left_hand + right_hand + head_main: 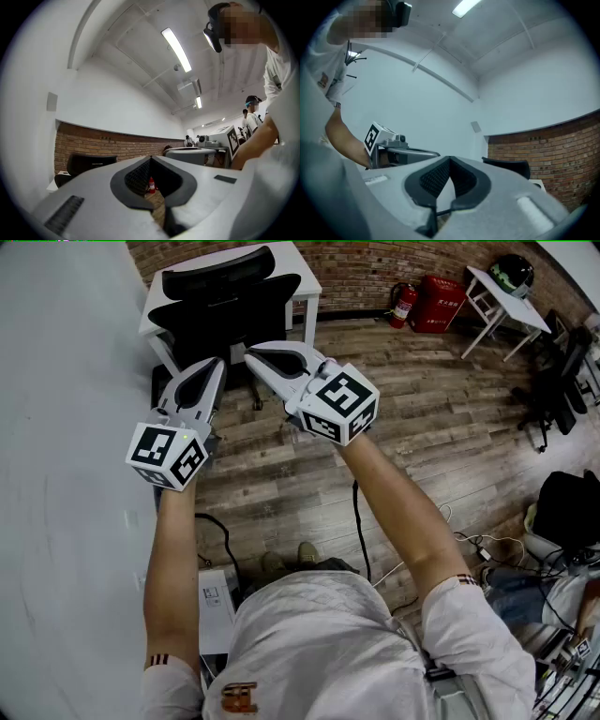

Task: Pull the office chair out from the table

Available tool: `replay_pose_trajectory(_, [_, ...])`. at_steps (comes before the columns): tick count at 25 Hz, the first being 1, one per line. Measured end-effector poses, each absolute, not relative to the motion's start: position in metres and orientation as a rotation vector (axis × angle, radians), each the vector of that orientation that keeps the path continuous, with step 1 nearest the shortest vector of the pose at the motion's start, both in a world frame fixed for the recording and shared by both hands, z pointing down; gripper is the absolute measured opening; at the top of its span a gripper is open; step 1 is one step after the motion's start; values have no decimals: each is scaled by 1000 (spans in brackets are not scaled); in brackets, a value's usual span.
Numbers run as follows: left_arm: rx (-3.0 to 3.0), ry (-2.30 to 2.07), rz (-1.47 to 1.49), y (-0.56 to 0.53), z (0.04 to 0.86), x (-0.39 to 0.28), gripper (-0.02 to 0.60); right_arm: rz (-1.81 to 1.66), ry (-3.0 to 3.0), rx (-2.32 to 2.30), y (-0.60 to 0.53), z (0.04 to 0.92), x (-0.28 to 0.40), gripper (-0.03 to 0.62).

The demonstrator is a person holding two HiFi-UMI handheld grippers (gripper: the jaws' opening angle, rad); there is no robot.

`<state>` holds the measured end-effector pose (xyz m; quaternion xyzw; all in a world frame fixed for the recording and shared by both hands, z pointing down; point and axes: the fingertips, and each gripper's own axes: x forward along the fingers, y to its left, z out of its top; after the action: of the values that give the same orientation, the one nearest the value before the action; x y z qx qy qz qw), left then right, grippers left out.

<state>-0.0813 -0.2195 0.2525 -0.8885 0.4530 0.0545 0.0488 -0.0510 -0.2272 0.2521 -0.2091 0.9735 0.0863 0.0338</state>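
Tongs: left tongs (218,363) and right tongs (250,352) were closed, empty.
Office chair (225,298): ahead of tongs, ungripped, at tabletop (294,262).
Remaining: the whole pull.

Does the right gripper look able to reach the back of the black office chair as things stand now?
Probably yes. The right gripper points towards the black office chair, and nothing appears to stand between them. Its jaws are shut and empty, so they would have to open first.
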Motion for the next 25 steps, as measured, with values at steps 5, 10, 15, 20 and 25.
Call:
replay_pose_trajectory(5, [-2706,1377,160,-220,252,-80,0,252,2979,-639,-228,251,-49,2])
replay_pose_trajectory(10, [-2705,1392,155,-221,256,-77,0,253,2978,-647,-230,252,-41,2])
replay_pose_trajectory(15, [-2692,1406,156,-225,255,-73,0,255,2980,-635,-233,250,-33,2])
replay_pose_trajectory(20, [-2671,1420,151,-233,251,-66,0,267,2979,-612,-241,248,-25,2])
replay_pose_trajectory(25, [-2649,1448,133,-245,250,-63,0,265,2988,-591,-254,250,-16,2])
